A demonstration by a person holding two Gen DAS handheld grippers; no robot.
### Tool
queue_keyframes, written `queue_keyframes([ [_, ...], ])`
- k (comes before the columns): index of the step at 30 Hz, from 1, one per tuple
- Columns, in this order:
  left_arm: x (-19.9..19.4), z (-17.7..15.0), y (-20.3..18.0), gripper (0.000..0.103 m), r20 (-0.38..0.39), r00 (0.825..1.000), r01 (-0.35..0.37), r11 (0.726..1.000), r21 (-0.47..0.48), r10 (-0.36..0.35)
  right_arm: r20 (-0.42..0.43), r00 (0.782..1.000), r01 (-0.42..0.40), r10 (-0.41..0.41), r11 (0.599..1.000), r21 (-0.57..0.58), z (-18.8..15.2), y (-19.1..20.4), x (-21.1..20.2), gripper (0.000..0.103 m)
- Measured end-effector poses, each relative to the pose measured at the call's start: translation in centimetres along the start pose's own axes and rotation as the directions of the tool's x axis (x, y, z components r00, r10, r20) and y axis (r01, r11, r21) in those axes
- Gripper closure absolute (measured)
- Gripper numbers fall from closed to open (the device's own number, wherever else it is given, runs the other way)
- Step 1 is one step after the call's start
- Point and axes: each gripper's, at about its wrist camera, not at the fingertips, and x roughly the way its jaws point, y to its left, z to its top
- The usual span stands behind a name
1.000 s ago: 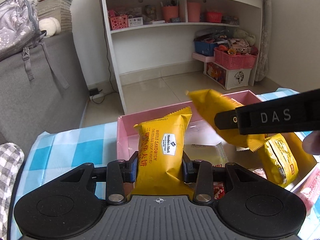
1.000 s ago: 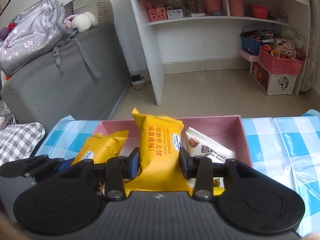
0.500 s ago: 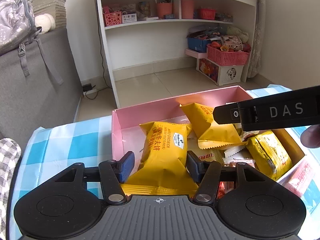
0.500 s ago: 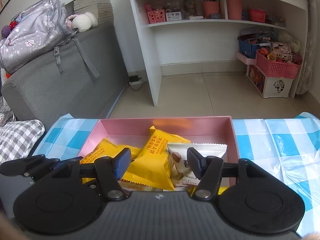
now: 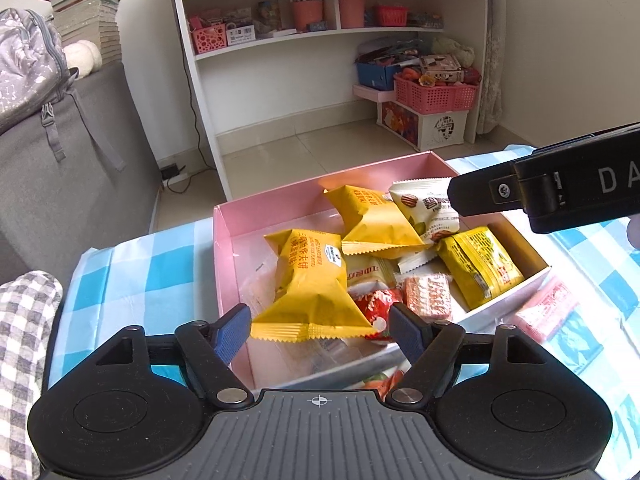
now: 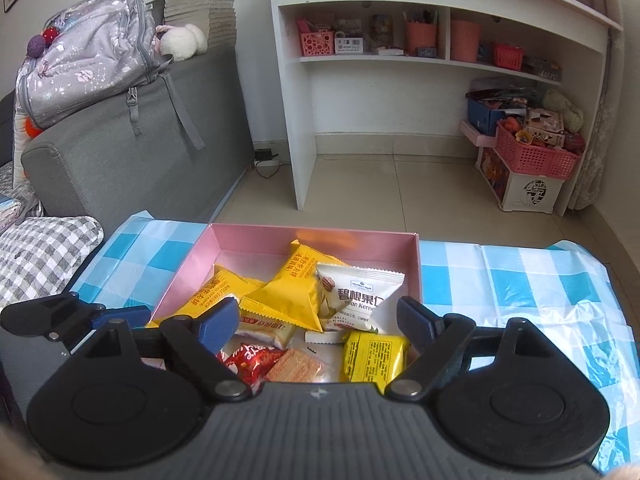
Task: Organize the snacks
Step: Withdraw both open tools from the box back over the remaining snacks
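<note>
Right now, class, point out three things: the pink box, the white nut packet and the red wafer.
pink box [image 6: 312, 245], right wrist view, inside of far wall
white nut packet [image 6: 360, 294], right wrist view, printed front
red wafer [image 5: 427, 296], left wrist view, top face

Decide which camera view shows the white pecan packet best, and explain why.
The right wrist view: the white pecan packet faces the camera, its front and label unobstructed. In the left wrist view the packet sits farther off, partly hidden behind the right gripper and a yellow packet.
</note>
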Motion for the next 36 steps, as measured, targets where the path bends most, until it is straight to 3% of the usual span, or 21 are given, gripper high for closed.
queue_keyframes([
  [12, -4.2, -3.1, -1.8, 0.016, -0.081, 0.996, -0.042, 0.998, 0.05, 0.046, -0.013, 0.999, 0.049, -0.049, 0.998, -0.04, -2.8, -0.4, -3.9, 0.008],
  [18, -5.7, -5.1, -2.1, 0.009, -0.121, 0.993, -0.012, 1.0, 0.028, 0.015, -0.008, 0.998, 0.065, -0.065, 0.997, -0.046, -4.3, -0.9, -5.0, 0.003],
  [25, -6.5, -8.3, -2.7, 0.007, -0.097, 0.995, 0.029, 0.998, 0.051, -0.024, -0.007, 0.997, 0.072, -0.072, 0.996, -0.048, -6.8, -2.6, -5.5, 0.0],
  [29, -6.0, -9.6, -3.2, 0.007, -0.117, 0.993, 0.046, 0.995, 0.086, -0.036, -0.03, 0.995, 0.095, -0.099, 0.99, -0.106, -8.2, -2.7, -5.1, 0.0],
  [36, -4.6, -11.0, -2.7, 0.007, -0.114, 0.993, 0.041, 0.994, 0.1, -0.03, -0.1, 0.994, 0.029, -0.053, 0.972, -0.232, -10.7, -1.5, -4.1, 0.0],
])
